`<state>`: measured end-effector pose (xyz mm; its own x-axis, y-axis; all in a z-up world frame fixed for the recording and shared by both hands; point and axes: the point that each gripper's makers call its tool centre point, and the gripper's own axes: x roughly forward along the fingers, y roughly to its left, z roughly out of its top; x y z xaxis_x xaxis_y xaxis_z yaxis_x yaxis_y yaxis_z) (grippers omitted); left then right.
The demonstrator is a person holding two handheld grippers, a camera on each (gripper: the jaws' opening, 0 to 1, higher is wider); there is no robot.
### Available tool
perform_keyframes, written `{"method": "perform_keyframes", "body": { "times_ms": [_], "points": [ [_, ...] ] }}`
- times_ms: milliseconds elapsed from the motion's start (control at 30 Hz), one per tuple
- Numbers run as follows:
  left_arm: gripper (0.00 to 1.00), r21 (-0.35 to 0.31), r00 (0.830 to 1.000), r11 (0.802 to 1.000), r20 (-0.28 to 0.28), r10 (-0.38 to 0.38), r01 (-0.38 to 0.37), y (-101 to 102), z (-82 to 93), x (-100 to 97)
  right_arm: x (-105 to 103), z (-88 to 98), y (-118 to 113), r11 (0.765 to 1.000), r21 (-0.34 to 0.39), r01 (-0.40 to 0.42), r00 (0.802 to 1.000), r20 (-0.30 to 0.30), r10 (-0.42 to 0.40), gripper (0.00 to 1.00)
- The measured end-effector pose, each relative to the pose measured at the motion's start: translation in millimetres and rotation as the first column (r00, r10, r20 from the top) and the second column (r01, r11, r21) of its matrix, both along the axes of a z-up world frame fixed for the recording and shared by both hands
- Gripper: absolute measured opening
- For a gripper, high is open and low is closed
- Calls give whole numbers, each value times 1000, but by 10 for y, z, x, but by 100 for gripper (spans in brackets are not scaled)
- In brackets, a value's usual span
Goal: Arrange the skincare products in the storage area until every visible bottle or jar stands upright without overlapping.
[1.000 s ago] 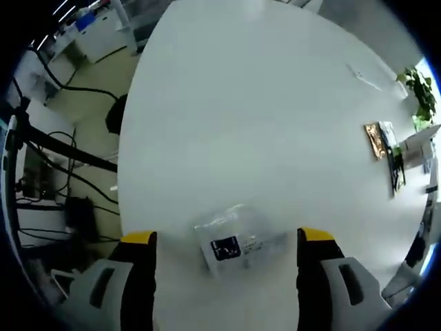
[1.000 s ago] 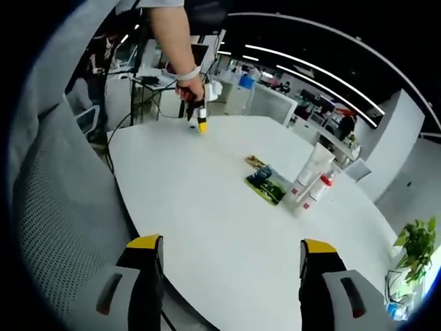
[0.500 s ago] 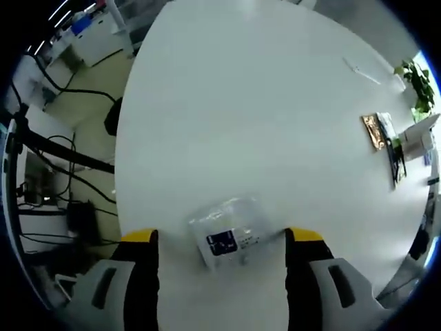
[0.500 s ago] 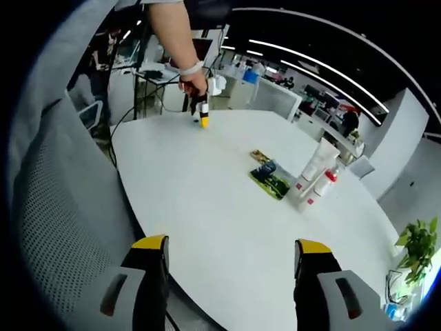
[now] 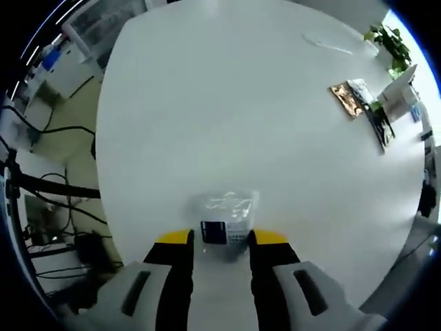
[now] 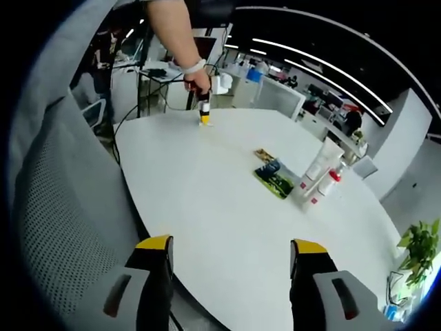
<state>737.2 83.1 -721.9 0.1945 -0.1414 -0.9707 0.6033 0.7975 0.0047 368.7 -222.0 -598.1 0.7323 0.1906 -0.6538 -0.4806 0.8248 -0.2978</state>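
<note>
1. Left gripper view: left gripper [image 5: 222, 238] low over the white table [image 5: 227, 103], yellow-tipped jaws drawn close together.
2. Clamped on a clear packet [image 5: 224, 221] with a dark label, one jaw touching each side; packet lying flat on the table near its edge.
3. Far across the table, toward the view's upper right: a flat brown sachet [image 5: 346, 96], a dark sachet [image 5: 379, 124] just beside it, and a white tube [image 5: 398, 96] standing upright.
4. Potted plant [image 5: 387, 43] beyond the tube, at the table's far side.
5. Off the table at the view's left: floor with black cables [image 5: 48, 200].
6. Right gripper view: right gripper [image 6: 231, 252] held above the near table edge, jaws spread wide, nothing between them.
7. Mesh chair back [image 6: 55, 207] close on the view's left.
8. On the table [image 6: 207, 193], mid-right: green sachet [image 6: 272, 181] lying flat; just beyond it a white tube [image 6: 318, 162] upright and a red-capped bottle [image 6: 326, 183] beside it, both standing.
9. At the far end: a hand [image 6: 198, 84] holding the left gripper [image 6: 204, 117] down against the table.
10. Plant [image 6: 413, 245] at the view's right edge.
</note>
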Motion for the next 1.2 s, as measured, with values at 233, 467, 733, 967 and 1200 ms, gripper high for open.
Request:
{"method": "perform_keyframes", "body": {
  "times_ms": [233,467,733,967,1200],
  "points": [
    [0,84,988,985,10,-153,152,-41,2,-119,5,18,-7,1000,2,2,1000,6,-2,65],
    [0,-24,985,985,46,-167,168,-219,200,-208,10,49,6,1000,7,-3,1000,20,2,64],
    [0,-273,978,944,151,-146,183,-593,870,-691,12,102,40,1000,15,-17,999,43,16,63],
    [0,-425,980,887,150,-129,182,-698,1283,-1840,2,147,92,999,23,-39,997,63,38,63],
    [0,-500,983,847,130,-131,179,-859,1397,-2641,-3,174,123,998,24,-57,995,78,55,62]
  ]
}}
